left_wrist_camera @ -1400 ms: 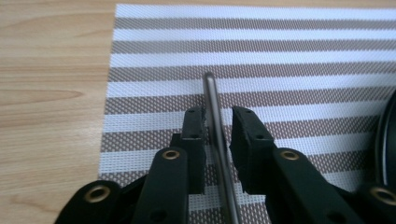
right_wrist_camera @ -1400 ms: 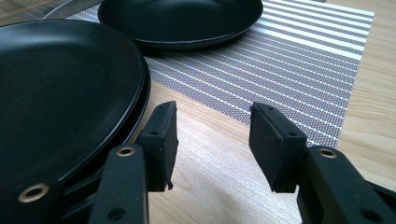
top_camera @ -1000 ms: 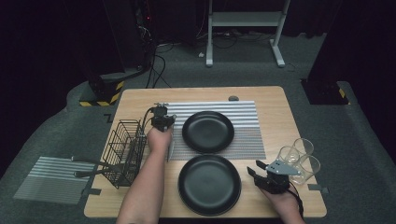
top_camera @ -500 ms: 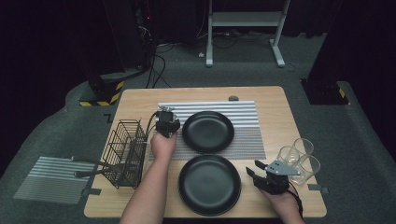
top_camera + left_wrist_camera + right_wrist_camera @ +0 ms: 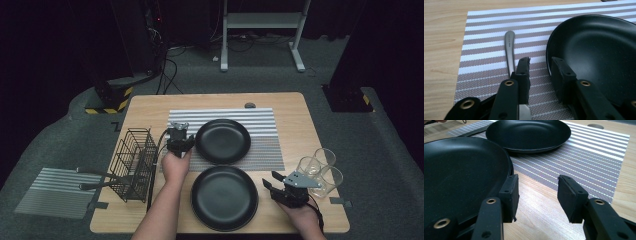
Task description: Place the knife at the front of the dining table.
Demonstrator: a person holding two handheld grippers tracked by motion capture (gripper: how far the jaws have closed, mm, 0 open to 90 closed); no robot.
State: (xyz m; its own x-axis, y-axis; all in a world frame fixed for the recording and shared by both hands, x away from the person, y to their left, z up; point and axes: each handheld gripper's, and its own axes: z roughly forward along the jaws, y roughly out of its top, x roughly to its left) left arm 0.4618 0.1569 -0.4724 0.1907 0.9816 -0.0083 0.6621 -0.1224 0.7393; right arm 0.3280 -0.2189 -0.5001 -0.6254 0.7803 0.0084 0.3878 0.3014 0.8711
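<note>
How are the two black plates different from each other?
The far plate sits on the striped mat; the near plate sits on the bare wooden table. A metal utensil lies beside the far plate, where the left gripper is; the right gripper waits by the near plate. Both are round, black and empty.

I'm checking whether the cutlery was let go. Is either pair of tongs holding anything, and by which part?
Nothing is held. The left tongs have just been opening; the metal utensil lies on the striped mat beside one jaw. The right tongs are open over bare table.
</note>
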